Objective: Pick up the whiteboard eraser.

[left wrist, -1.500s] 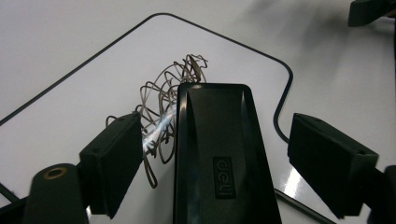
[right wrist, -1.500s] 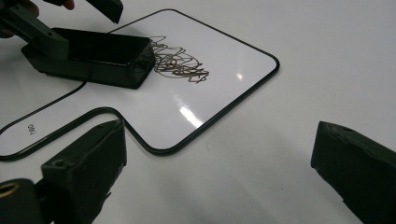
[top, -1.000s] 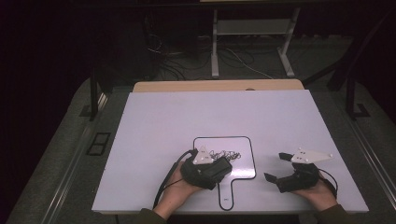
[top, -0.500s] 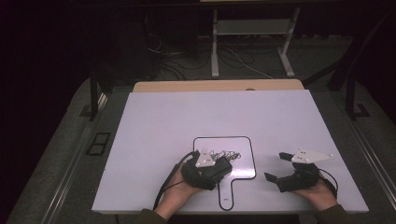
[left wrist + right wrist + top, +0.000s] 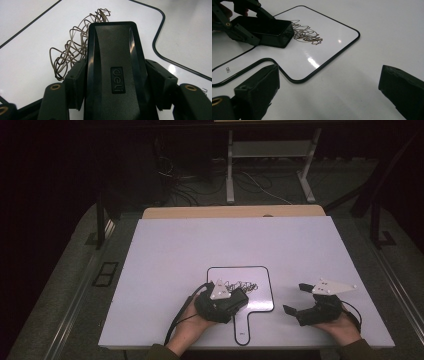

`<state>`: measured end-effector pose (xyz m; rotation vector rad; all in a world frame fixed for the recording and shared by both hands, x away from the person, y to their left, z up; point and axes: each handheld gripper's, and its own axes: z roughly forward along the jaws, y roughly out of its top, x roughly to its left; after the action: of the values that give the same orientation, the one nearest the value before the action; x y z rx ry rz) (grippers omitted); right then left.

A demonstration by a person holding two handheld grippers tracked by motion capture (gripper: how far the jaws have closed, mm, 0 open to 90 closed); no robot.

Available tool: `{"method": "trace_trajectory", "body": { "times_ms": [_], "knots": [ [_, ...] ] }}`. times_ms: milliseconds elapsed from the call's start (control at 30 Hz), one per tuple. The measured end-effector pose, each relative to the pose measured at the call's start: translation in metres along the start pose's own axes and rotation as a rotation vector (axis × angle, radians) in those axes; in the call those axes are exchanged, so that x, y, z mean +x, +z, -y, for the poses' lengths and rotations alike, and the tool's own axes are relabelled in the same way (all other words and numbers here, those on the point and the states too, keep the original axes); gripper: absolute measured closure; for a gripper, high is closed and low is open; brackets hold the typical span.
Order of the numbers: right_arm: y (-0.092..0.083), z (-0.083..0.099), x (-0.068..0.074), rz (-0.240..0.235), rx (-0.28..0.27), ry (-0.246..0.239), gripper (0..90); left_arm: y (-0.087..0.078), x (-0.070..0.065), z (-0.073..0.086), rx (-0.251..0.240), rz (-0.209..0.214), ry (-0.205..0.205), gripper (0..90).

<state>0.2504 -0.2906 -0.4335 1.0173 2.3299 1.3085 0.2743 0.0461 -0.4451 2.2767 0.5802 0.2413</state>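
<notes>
A small white board (image 5: 260, 292) with a black rim and a handle lies on the table, with a dark scribble (image 5: 243, 285) near its top edge. My left gripper (image 5: 239, 299) is shut on a black eraser (image 5: 117, 70) marked "deli". Its jaws have just been closing on the eraser's two sides. The eraser's front end rests on the board at the scribble (image 5: 72, 50). My right gripper (image 5: 295, 298) rests on the table to the right of the board, open (image 5: 329, 77) with nothing between its jaws. The right gripper view shows the eraser (image 5: 269, 28) beside the scribble (image 5: 308, 33).
The white table (image 5: 200, 250) stretches wide behind and to the left of the board. A wooden strip (image 5: 230, 211) runs along its far edge. Beyond it are a metal stand (image 5: 230, 170) and floor cables. A cable (image 5: 182, 312) trails from the left gripper.
The left gripper's jaws have drawn in a little around the eraser. Both hands stay where they were.
</notes>
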Motion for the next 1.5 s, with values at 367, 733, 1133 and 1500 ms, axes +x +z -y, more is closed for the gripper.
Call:
{"method": "trace_trajectory", "body": {
  "times_ms": [367,733,1133,1500],
  "knots": [
    [0.0,0.0001,-0.0001,0.001,0.001,-0.001,2.4,-0.0006,0.0026,0.0001,0.0,0.021,-0.023,38.2],
    [-0.0003,0.0002,-0.0003,0.002,0.001,-0.003,2.4,-0.0008,0.0037,0.0002,-0.004,0.031,-0.026,38.0],
    [-0.0009,0.0002,-0.0002,0.002,-0.001,-0.002,2.4,-0.0033,0.0058,0.0002,-0.02,0.048,-0.04,38.7],
    [-0.0012,0.0002,-0.0002,0.001,-0.002,-0.003,2.4,-0.0053,0.0083,-0.0027,-0.008,0.081,-0.06,39.4]
  ]
}}
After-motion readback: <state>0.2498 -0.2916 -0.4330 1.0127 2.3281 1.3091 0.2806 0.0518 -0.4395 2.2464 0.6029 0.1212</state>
